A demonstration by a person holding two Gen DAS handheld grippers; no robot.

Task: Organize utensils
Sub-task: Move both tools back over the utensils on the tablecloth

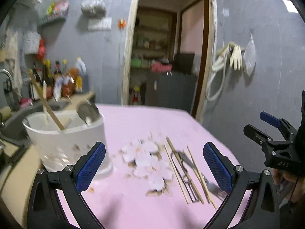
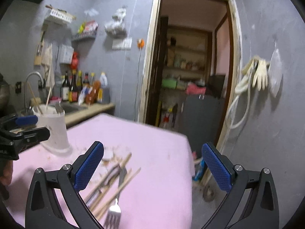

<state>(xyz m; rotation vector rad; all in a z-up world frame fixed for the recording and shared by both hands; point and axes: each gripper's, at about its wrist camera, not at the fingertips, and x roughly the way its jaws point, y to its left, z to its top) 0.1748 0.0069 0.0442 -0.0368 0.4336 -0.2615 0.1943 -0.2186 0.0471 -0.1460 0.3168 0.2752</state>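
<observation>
A white utensil holder (image 1: 66, 141) stands at the left of the pink table (image 1: 133, 122), holding chopsticks and a spoon. Loose wooden chopsticks (image 1: 179, 171), a metal fork (image 1: 202, 177) and a wire utensil (image 1: 181, 173) lie together on the table's right. My left gripper (image 1: 154, 166) is open and empty above the table, between holder and pile. My right gripper (image 2: 152, 168) is open and empty, just above the chopsticks (image 2: 114, 185) and fork (image 2: 114, 211). The holder (image 2: 55, 129) is far left there.
Torn paper scraps (image 1: 150, 162) lie mid-table. A counter with a sink and sauce bottles (image 1: 57, 80) is behind the holder. An open doorway (image 1: 167, 57) is straight ahead. The table's right edge (image 2: 188, 162) drops to the floor.
</observation>
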